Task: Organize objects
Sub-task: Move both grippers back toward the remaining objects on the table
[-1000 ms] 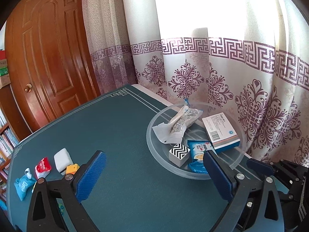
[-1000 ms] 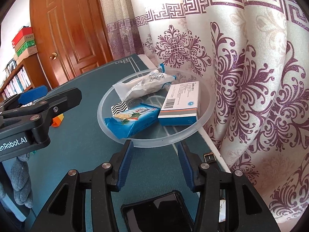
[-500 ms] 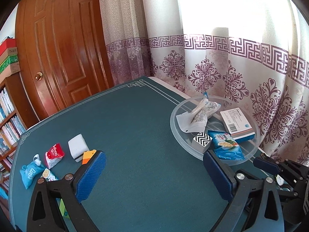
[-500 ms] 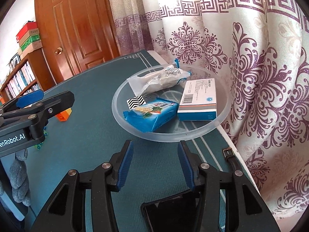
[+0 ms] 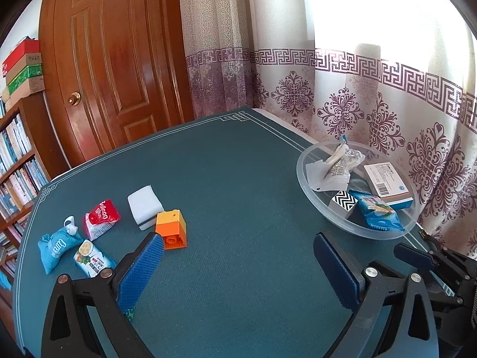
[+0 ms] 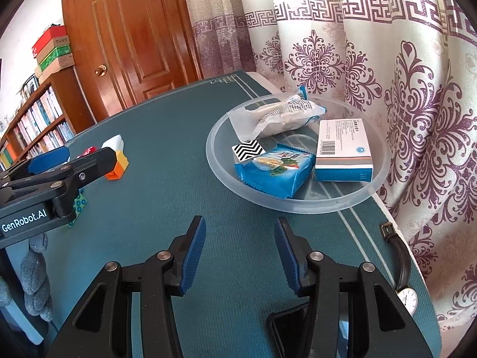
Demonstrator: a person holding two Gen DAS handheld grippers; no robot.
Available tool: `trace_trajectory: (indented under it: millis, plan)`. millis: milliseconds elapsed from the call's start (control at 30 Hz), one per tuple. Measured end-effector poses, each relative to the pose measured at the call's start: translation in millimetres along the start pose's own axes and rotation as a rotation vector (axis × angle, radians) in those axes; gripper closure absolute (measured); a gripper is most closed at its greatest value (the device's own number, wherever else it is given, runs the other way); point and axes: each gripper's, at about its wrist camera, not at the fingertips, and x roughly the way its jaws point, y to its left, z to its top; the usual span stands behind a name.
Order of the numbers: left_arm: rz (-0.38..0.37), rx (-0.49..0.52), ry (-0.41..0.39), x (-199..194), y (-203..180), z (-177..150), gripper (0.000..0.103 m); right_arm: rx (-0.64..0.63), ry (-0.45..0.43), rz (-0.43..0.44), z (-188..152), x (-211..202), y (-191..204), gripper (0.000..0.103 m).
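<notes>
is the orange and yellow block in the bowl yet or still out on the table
Out. The orange and yellow block sits on the green table, beside the white block, well apart from the clear bowl.

left gripper (image 5: 238, 253): fingers wide apart, empty | right gripper (image 6: 240, 241): fingers parted, empty

A: Green dotted thing (image 5: 130, 313) mostly hidden behind left gripper (image 5: 238, 256) finger. Can't identify.
B: Dark flat object (image 6: 293, 332) under right gripper (image 6: 240, 252), cut by bottom edge. Medicine box (image 6: 342, 146) print too small.
</notes>
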Motion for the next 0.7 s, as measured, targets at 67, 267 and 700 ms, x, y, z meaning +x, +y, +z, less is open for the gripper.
trace_trajectory:
  millis: [67, 267, 700]
  plan:
    - [0.004, -0.010, 0.004, 0, 6, -2, 0.001, -0.005, 0.004, 0.005, -1, 2, 5, 0.053]
    - [0.017, -0.036, 0.016, 0, 22, -8, 0.001, -0.024, 0.020, 0.022, -3, 8, 20, 0.053]
    - [0.051, -0.088, 0.047, 3, 56, -22, 0.001, -0.085, 0.060, 0.063, -8, 22, 56, 0.053]
